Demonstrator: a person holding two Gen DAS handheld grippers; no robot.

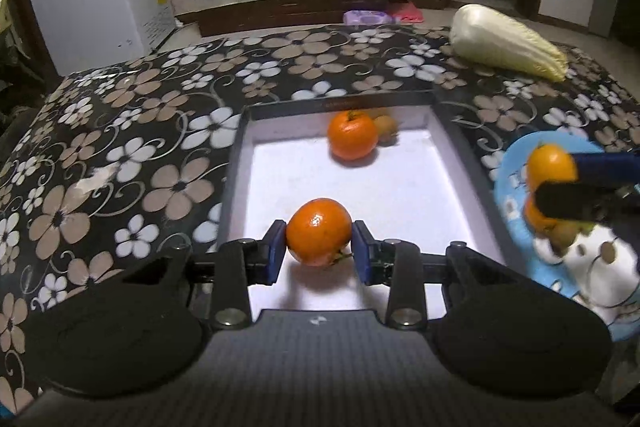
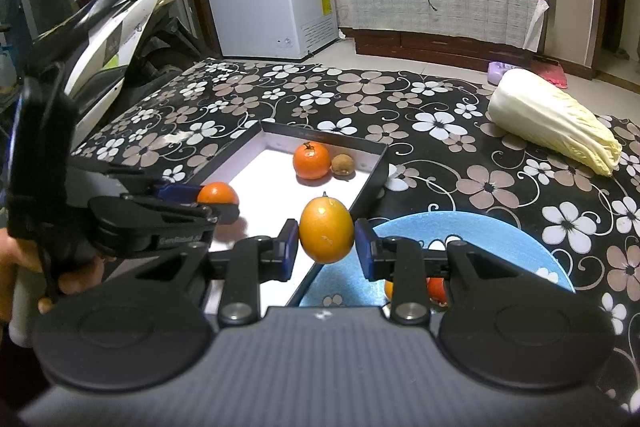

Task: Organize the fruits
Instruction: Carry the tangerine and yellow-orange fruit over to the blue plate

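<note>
We've got a black floral tablecloth (image 1: 140,131), white chest freezer (image 1: 96,7) at 10 o'clock. Left claw (image 1: 319,246) pinches a round orange mandarin (image 1: 319,231) over the white-lined box (image 1: 400,187); right claw (image 2: 326,245) grips an oval yellow-orange fruit (image 2: 326,230).

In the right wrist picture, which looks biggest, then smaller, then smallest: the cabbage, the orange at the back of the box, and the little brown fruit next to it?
1. cabbage, largest by far
2. orange
3. brown fruit, smallest, touching the orange
</note>
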